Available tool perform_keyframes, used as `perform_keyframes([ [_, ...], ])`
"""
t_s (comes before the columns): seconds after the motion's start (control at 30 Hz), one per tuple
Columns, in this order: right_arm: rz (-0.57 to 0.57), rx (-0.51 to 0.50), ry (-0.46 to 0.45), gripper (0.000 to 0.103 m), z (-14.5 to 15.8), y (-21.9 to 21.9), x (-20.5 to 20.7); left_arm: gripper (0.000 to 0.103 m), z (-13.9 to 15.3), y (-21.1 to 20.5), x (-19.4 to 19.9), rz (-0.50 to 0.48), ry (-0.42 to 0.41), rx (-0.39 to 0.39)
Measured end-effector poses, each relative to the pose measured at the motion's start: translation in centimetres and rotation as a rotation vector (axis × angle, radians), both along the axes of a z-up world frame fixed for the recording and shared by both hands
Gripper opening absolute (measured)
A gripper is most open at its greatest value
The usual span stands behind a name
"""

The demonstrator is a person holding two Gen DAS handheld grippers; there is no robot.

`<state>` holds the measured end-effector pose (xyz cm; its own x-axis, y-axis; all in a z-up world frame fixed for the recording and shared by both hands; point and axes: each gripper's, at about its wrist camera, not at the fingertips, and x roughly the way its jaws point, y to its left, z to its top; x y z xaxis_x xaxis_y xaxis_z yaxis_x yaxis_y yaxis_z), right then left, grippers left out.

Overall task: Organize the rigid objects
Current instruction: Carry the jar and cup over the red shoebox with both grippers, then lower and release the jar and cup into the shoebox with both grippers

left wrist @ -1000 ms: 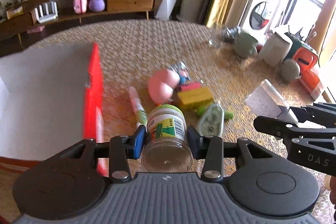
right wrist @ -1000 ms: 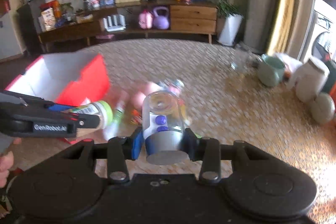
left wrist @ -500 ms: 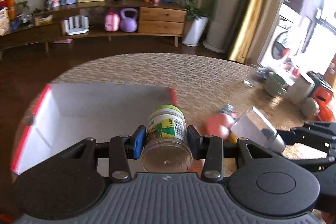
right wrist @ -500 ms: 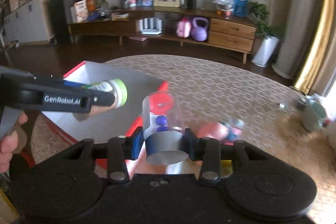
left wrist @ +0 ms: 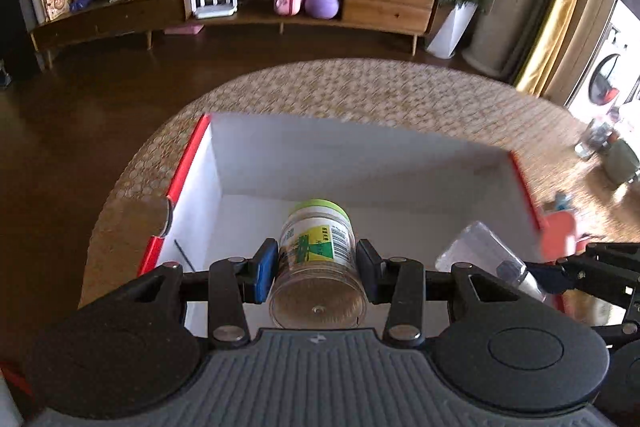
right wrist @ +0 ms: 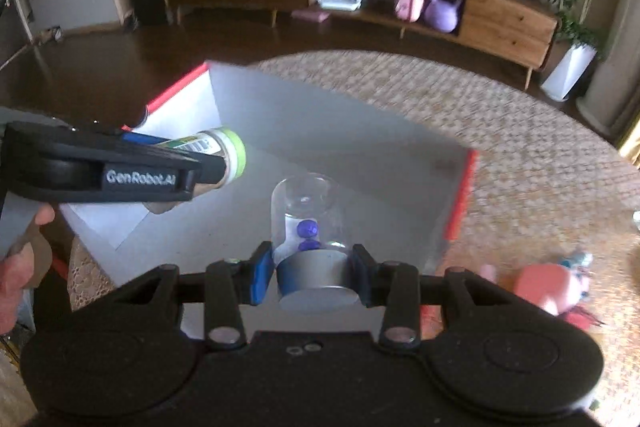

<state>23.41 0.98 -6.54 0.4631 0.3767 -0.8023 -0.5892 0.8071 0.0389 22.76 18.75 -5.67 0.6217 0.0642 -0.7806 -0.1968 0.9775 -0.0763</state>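
Observation:
My left gripper (left wrist: 316,261) is shut on a clear jar with a green lid (left wrist: 317,247) and holds it over the open red box with white inside (left wrist: 360,163). My right gripper (right wrist: 310,267) is shut on a clear dome toy with a grey base and purple beads (right wrist: 308,227), also above the box (right wrist: 360,147). The left gripper and its jar (right wrist: 224,151) show at the left of the right wrist view. The dome toy (left wrist: 484,255) shows at the right of the left wrist view.
The box stands on a round woven-cloth table (left wrist: 360,87). A pink toy (right wrist: 548,285) and small items lie on the table right of the box. A green mug (left wrist: 620,159) stands at the far right. A wooden sideboard (left wrist: 240,7) lines the back wall.
Both grippers have swung left from the pile of items to above the open box, each still holding its object. The box now fills the middle of both views.

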Motion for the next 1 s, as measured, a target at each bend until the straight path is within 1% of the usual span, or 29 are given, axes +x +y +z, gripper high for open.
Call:
perform_keyframes([
  [0.2,0.019,-0.048,0.050,0.040,-2.2,2.6,1.1,0.042,-2.5,1.0,1.4,-0.003,0.056,0.022],
  [0.37,0.010,-0.084,0.107,0.040,-3.6,3.3,2.2,0.042,-3.6,1.2,1.9,-0.018,0.099,0.030],
  [0.57,-0.014,-0.135,0.174,0.040,-4.9,3.7,3.2,0.042,-4.3,1.2,3.0,-0.050,0.191,0.024],
  [0.73,-0.027,-0.158,0.222,0.041,-5.7,4.1,3.6,0.042,-5.3,1.3,3.5,-0.070,0.289,0.007],
  [0.9,-0.025,-0.186,0.230,0.043,-5.7,4.3,3.4,0.042,-5.4,1.3,3.3,-0.077,0.305,0.008],
  [1.0,-0.018,-0.168,0.226,0.046,-5.3,4.0,2.9,0.042,-5.3,1.6,2.9,-0.073,0.305,-0.015],
])
